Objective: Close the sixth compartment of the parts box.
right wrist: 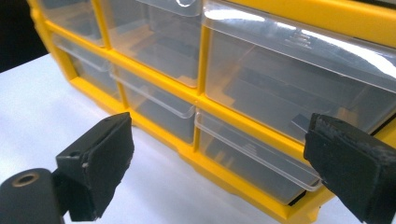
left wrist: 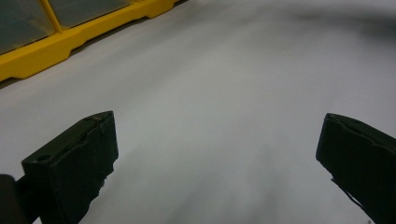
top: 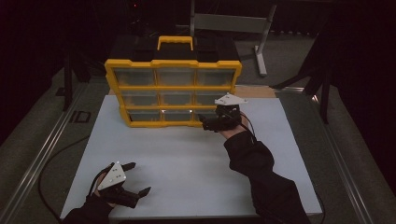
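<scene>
A yellow drawer cabinet (top: pixel 173 88) with clear plastic drawers and a top handle stands upright at the far side of the white board (top: pixel 187 158). My right gripper (top: pixel 205 122) is at its lower right corner, jaws pointing at the front. In the right gripper view the right gripper (right wrist: pixel 219 144) is open, and the bottom drawer (right wrist: pixel 252 158) and the yellow frame (right wrist: pixel 159 81) lie just beyond its pads, untouched. My left gripper (top: pixel 141 177) rests at the board's near left corner, open, with nothing between its jaws. Ahead of the left gripper (left wrist: pixel 219 140) is bare board, with the cabinet's base (left wrist: pixel 46 56) at upper left.
A grey metal stand (top: pixel 261 46) is behind the cabinet on the dark floor. A metal rail (top: pixel 42 154) runs along the board's left side, and a black cable (top: pixel 51 163) loops beside it. Bare board stretches between the two grippers.
</scene>
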Demonstrator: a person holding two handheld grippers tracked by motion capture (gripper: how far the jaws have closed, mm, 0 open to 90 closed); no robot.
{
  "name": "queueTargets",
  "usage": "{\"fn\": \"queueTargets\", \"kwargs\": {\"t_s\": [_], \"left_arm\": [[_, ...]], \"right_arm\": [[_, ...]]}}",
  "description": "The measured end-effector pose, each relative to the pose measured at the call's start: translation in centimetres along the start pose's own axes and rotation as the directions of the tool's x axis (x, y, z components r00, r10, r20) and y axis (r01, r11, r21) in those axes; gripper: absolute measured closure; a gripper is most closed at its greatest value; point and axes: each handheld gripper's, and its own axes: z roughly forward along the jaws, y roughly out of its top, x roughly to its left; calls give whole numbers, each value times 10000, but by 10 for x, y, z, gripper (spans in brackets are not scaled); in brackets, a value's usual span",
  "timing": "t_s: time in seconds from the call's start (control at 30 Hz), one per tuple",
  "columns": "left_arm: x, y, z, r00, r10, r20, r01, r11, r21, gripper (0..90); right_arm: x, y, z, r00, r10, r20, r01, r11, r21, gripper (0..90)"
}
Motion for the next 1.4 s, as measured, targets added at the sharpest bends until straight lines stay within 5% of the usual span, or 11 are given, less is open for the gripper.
{"fn": "queueTargets", "kwargs": {"t_s": [0.17, 0.87, 1.4], "left_arm": [[0, 0, 1, 10000, -3, -18, 3, 10000, -8, 0], [0, 0, 0, 10000, 26, 6, -26, 10000, 17, 0], [-1, 0, 1, 10000, 29, -13, -29, 10000, 16, 0]], "right_arm": [[0, -3, -8, 9989, -459, -132, 460, 9989, 33, 84], [-4, -36, -43, 9945, -914, -515, 895, 9953, -383, 85], [-21, -99, -54, 9948, -541, -860, 531, 9985, -135, 85]]}}
